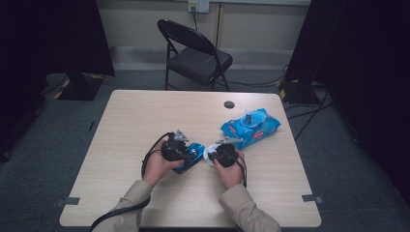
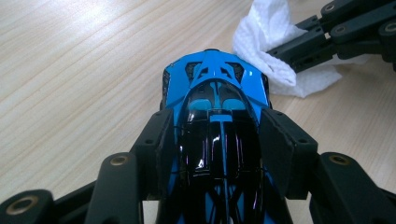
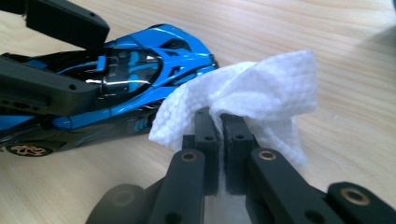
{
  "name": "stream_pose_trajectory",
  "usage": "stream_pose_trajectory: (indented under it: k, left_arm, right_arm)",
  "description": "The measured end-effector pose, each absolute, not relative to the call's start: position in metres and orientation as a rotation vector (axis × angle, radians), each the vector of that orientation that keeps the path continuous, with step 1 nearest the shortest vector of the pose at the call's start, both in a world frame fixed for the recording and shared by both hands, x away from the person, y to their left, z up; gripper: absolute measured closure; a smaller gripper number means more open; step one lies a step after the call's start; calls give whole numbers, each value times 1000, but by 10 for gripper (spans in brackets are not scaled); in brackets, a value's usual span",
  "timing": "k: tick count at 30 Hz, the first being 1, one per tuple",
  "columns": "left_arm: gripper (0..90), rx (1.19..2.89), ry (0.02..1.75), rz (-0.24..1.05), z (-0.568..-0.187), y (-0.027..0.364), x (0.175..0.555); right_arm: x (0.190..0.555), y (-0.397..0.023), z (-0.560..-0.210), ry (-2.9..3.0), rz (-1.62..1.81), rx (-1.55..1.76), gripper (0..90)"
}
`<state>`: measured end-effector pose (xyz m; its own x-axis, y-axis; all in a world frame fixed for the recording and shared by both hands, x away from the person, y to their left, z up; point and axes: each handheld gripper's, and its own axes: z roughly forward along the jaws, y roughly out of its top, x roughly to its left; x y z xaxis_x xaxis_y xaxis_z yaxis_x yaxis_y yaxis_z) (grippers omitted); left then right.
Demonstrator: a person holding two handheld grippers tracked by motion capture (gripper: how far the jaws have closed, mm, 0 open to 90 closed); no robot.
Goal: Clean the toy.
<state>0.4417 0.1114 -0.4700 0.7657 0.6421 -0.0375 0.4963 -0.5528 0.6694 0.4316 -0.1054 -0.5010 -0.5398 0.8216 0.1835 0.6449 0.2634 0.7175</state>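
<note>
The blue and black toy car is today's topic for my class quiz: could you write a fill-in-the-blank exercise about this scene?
1. The left gripper clamps the blue and black toy car by its two ____.
2. The right gripper pinches a crumpled white ____.
3. The blue pack of wet wipes lies on the wooden table with its lid ____.

Missing words: sides; wipe; open.

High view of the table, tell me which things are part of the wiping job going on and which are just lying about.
In use:
blue toy car, clamped by the left gripper
white wipe, pinched by the right gripper

Lying about:
blue wipes pack
black folding chair
</note>
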Motion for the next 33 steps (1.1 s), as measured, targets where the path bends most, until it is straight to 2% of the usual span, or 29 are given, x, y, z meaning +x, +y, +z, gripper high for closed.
stream_pose_trajectory:
  k: [33]
  left_arm:
    - [468,2289,848,274,-469,110,442]
  right_arm:
    - [419,-97,-501,2349,1161,1329,870]
